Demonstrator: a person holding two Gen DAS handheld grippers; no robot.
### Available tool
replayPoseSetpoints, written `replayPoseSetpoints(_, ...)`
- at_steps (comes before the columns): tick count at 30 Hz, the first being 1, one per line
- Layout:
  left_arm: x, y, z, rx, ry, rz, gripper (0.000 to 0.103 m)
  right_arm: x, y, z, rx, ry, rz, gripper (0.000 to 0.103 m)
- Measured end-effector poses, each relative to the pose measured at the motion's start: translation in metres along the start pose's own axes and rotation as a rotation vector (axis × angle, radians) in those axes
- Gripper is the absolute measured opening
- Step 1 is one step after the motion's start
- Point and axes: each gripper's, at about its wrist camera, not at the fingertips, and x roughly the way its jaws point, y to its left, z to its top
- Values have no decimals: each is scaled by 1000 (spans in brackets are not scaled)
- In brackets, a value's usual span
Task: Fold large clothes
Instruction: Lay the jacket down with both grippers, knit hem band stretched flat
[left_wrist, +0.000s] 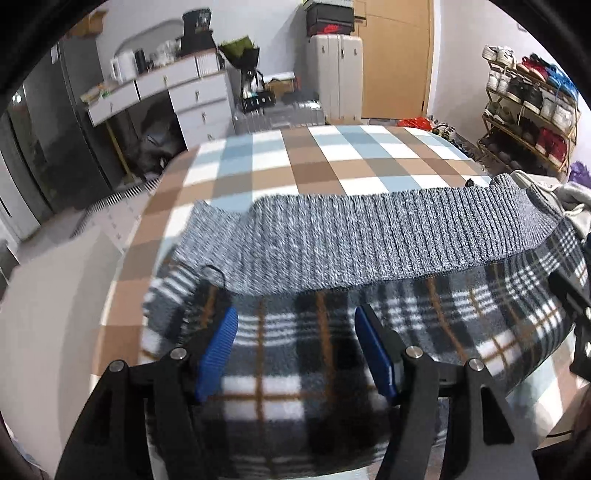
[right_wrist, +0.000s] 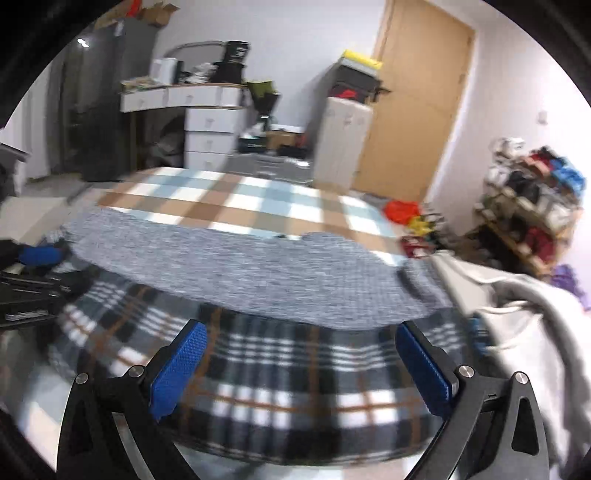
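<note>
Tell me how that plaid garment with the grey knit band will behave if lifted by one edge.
The plaid garment looks like soft fleece, so it will probably droop and sag. Its grey knit band is ribbed, so it likely stretches. Lying on the checked cloth, it may drag rather than slide.

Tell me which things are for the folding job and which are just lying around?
For the job:
plaid garment with grey knit hem
left hand-held gripper
right hand-held gripper
checked cloth underneath

Just lying about:
pale clothes
shoe rack
suitcases
white drawers
</note>
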Motion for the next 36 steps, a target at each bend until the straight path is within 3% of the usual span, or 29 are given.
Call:
replayPoseSetpoints(4,1,4,1,-17,1,-8,61,14,-6,-8,22,51,6,103)
replayPoseSetpoints(10,19,0,-2,-1,75,-26,62,35,-23,-16,109,150,32,103)
replayPoseSetpoints(13,31,-4,-5,40,80,3,74,57,-27,-22,138,231,40,103)
replayPoseSetpoints(15,36,-4,-7,67,86,38,91,65,-25,-23,113,229,24,103)
replayPoseSetpoints(16,37,-3,-6,69,92,60,93,67,-23,-23,100,227,21,103)
replayPoseSetpoints(21,45,10,-6,12,125,5,101,80,-25,-27,133,290,69,103)
replayPoseSetpoints(25,40,12,-5,12,140,-14,101,69,-39,-22,175,256,112,103)
replayPoseSetpoints(29,16,10,-3,31,85,-1,101,38,-79,-18,305,115,46,103)
replayPoseSetpoints(31,10,13,-3,27,64,-1,101,36,-98,-21,379,103,36,103)
replayPoseSetpoints(34,36,25,-4,17,127,15,101,60,-117,-34,460,209,43,103)
replayPoseSetpoints(36,53,41,-5,-57,184,-63,102,82,-121,-44,489,304,95,103)
